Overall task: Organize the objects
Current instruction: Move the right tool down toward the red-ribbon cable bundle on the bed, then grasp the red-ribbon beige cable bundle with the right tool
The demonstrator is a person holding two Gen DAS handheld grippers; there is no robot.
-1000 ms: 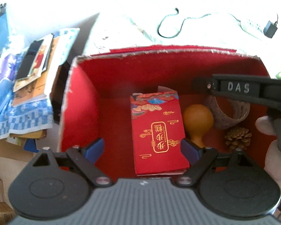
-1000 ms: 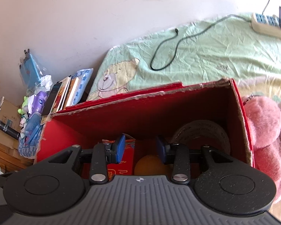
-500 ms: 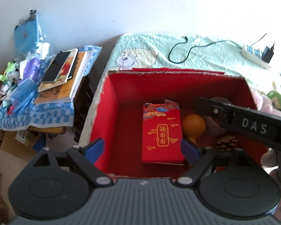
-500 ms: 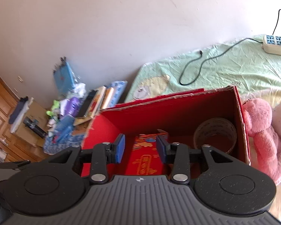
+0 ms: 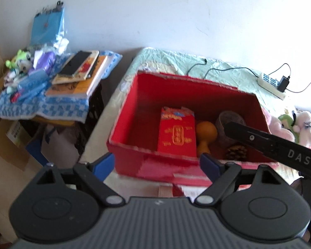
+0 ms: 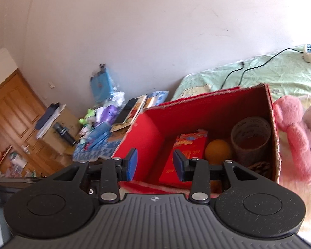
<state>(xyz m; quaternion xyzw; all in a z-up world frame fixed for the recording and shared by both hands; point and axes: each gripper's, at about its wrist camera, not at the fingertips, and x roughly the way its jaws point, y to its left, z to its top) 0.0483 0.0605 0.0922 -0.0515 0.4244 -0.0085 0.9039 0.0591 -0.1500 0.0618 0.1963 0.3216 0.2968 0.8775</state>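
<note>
A red cardboard box (image 5: 126, 122) (image 6: 147, 134) stands on the bed. Inside lie a red packet with gold print (image 5: 177, 132) (image 6: 186, 149), an orange gourd (image 5: 205, 132) (image 6: 217, 149), a patterned tape roll (image 5: 228, 118) (image 6: 250, 134) and a pine cone (image 5: 237, 152) (image 6: 261, 167). My left gripper (image 5: 156, 165) hangs open above the box's near wall, nothing between its fingers. My right gripper (image 6: 155, 164) is open too, empty, over the box's near left corner. The right tool's black body (image 5: 280, 151) crosses the left wrist view.
Pink plush toys (image 6: 294, 137) (image 5: 284, 126) lean by the box's right side. A side stand to the left carries books (image 5: 80, 72), a blue checked cloth (image 5: 41, 105) and small toys. A power strip (image 5: 271, 85) and cables lie on the green sheet (image 6: 280, 72). A wooden door (image 6: 12, 108) stands far left.
Both grippers have pulled up and back out of the box, so the whole box and room now show. The right gripper's fingers have spread a little wider. The box's contents have not moved.
</note>
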